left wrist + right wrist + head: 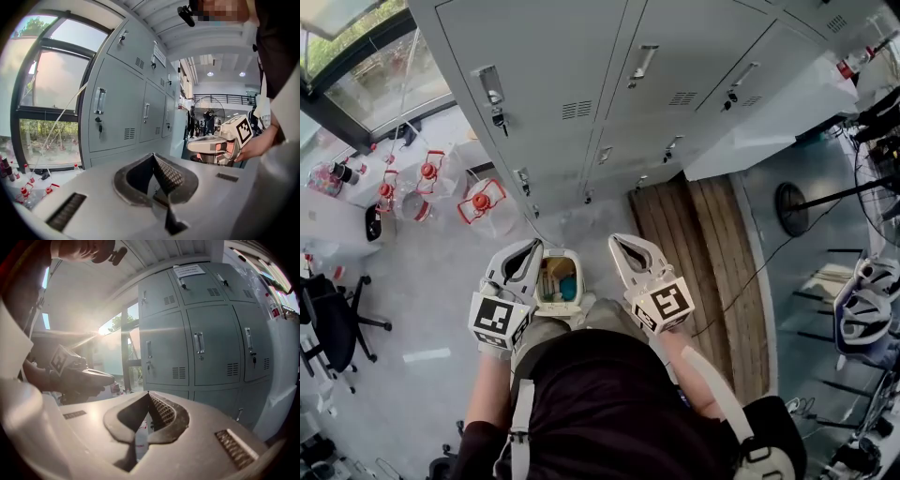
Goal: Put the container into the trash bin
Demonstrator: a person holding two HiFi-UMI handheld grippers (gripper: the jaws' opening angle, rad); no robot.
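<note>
A small cream trash bin [560, 280] stands on the floor by my feet, in front of the grey lockers. Its top is uncovered, and a teal item and something tan lie inside; I cannot tell whether either is the container. My left gripper [534, 247] hangs at the bin's left rim with its jaws together and empty [153, 155]. My right gripper [616, 241] is just right of the bin, also shut on nothing [148, 393]. Each gripper view shows the other gripper, the right gripper [220, 143] and the left gripper [79, 373], held level at the same height.
Grey lockers [581, 84] fill the wall ahead. A wooden slatted board [703, 244] lies on the floor to the right. Clear water jugs with red handles [478, 202] stand at the left, with an office chair [333, 323] further left. A fan base [789, 208] and helmets [862, 319] are at the right.
</note>
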